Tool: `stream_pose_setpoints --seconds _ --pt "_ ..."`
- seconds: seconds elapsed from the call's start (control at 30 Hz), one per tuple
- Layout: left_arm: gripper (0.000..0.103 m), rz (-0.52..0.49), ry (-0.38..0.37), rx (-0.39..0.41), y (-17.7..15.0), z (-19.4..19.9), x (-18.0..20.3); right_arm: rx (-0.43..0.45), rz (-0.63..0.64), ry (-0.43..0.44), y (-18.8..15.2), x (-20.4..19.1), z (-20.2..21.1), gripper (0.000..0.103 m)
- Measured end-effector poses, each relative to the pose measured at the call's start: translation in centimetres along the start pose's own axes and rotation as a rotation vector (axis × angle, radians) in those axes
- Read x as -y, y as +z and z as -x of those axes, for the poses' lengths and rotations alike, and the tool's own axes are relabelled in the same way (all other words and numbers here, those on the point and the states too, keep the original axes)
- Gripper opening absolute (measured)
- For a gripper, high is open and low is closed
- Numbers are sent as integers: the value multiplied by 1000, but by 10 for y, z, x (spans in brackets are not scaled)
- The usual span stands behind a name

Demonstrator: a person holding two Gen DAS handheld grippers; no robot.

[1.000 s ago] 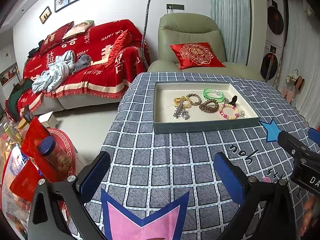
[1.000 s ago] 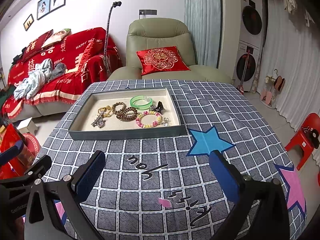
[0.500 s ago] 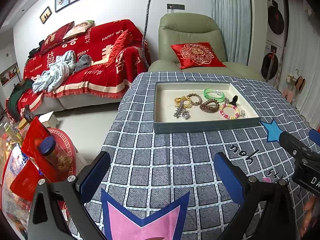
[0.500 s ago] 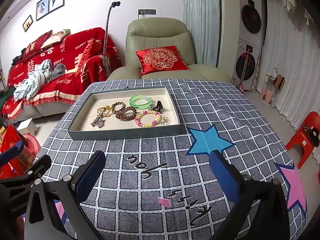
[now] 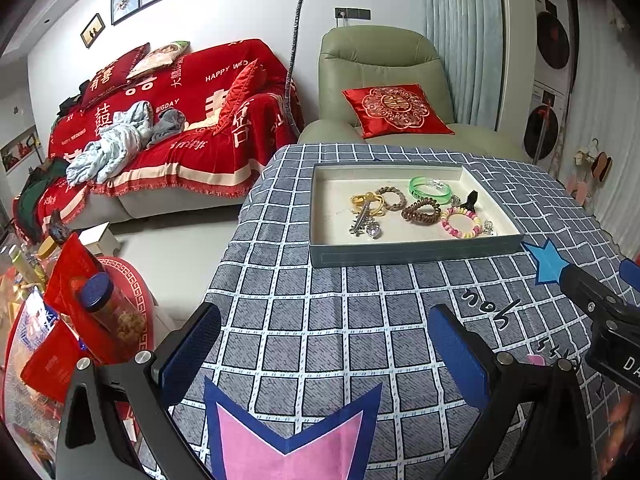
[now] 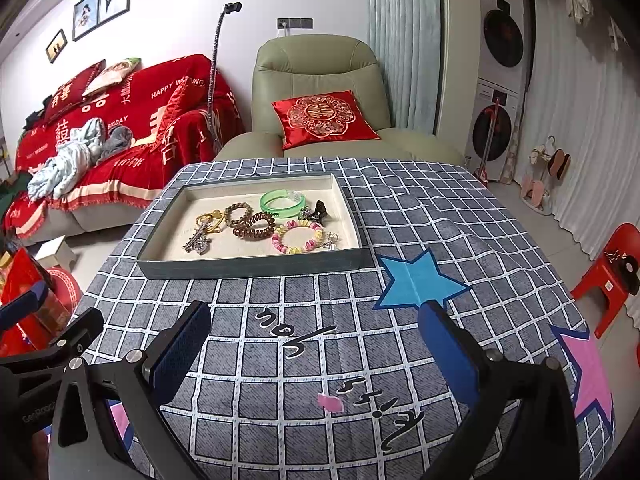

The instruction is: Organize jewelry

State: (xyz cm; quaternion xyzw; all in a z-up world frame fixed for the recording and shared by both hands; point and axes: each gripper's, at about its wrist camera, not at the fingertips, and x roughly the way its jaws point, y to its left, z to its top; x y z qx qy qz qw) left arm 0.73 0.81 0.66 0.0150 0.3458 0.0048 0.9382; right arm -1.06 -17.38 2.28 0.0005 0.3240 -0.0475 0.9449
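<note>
A shallow grey tray with a cream floor sits on the checked tablecloth. Inside lie a green bangle, a brown coil hair tie, a braided bracelet, a pastel bead bracelet, a gold piece with silver charms and a black clip. My left gripper and right gripper hang open over the near cloth, well short of the tray, both holding nothing.
The grey checked tablecloth bears a blue star and pink stars. A green armchair with a red cushion stands behind the table, a red sofa at the left. Red bags and a jar crowd the floor left; a red stool right.
</note>
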Motion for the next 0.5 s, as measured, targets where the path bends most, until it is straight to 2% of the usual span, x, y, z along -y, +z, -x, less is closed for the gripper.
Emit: stream_pose_setpoints --seconds 0.5 --pt "103 6 -10 -2 0 -1 2 -2 -2 0 -1 -2 1 103"
